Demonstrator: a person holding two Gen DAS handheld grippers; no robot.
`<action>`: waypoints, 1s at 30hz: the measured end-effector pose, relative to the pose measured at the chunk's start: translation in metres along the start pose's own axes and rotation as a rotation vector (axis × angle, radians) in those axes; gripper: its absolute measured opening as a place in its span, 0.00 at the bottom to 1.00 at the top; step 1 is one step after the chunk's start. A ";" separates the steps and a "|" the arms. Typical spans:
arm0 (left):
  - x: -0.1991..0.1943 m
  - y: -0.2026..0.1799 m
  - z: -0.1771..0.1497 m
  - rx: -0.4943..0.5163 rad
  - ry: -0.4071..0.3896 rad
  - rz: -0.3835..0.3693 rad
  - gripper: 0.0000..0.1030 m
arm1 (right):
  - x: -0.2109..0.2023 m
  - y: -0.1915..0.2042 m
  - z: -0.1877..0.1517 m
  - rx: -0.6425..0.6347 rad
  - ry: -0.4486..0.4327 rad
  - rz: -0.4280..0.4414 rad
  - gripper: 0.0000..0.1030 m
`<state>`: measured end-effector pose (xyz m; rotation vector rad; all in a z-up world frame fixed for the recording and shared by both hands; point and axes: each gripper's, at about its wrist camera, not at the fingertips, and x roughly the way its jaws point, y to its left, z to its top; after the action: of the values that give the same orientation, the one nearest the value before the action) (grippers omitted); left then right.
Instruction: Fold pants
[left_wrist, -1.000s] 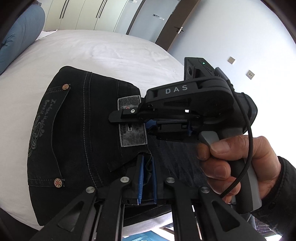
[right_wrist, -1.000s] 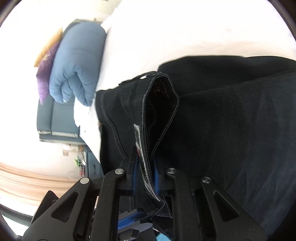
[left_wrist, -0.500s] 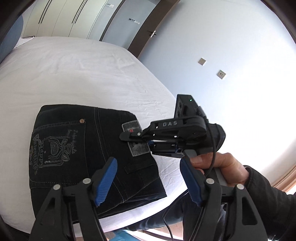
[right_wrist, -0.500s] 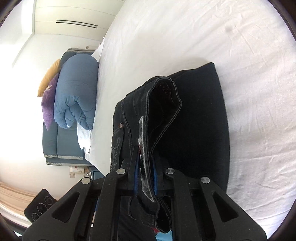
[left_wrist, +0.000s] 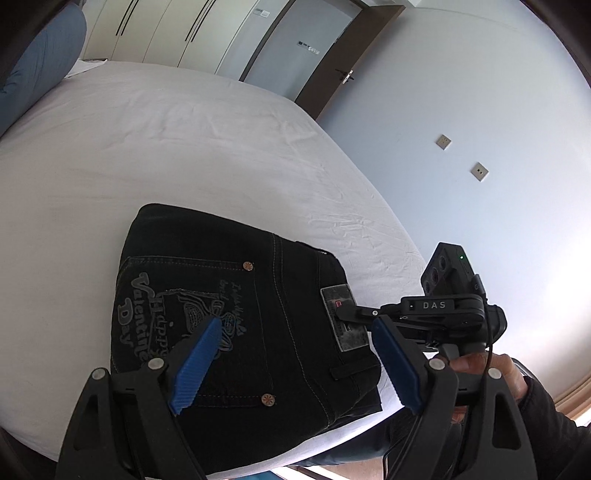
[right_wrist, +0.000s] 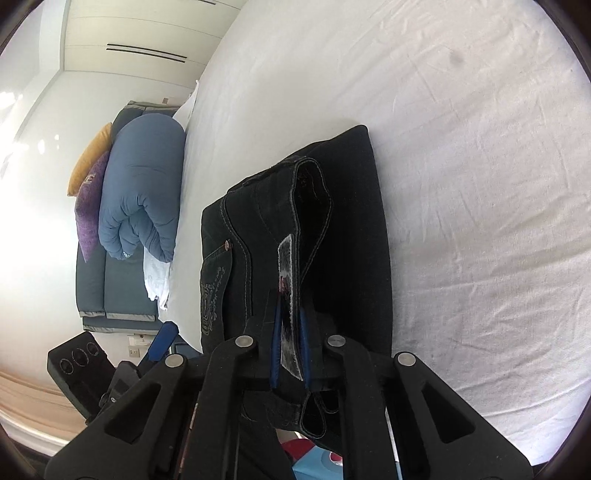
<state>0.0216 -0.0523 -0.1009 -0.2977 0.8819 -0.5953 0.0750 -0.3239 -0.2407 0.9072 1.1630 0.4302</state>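
Black pants (left_wrist: 236, 325) folded small, laid at bed (left_wrist: 155, 155) edge. Waistband pinched by right gripper (right_wrist: 290, 354). Left gripper (left_wrist: 295, 363) just spread wide, nothing held.

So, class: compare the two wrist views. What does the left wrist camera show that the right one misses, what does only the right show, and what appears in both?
Only the left view shows the embroidered back pocket, the door and the wall sockets.

Only the right view shows the rolled blue duvet and the cushions.

Both show the folded black pants, their waistband patch clamped in the right tool, the white bed, and the left tool, open and holding nothing.
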 end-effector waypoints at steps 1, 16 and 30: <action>0.003 0.002 -0.002 -0.004 0.008 0.004 0.83 | 0.002 -0.001 -0.001 0.002 0.002 0.003 0.07; 0.066 -0.024 -0.007 0.088 0.141 0.006 0.83 | -0.047 0.001 -0.005 -0.014 -0.091 0.023 0.07; 0.062 -0.030 -0.019 0.124 0.116 0.001 0.86 | -0.055 -0.066 -0.025 0.126 -0.108 0.120 0.14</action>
<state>0.0256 -0.1134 -0.1372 -0.1519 0.9519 -0.6688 0.0212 -0.3922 -0.2628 1.1003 1.0492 0.4034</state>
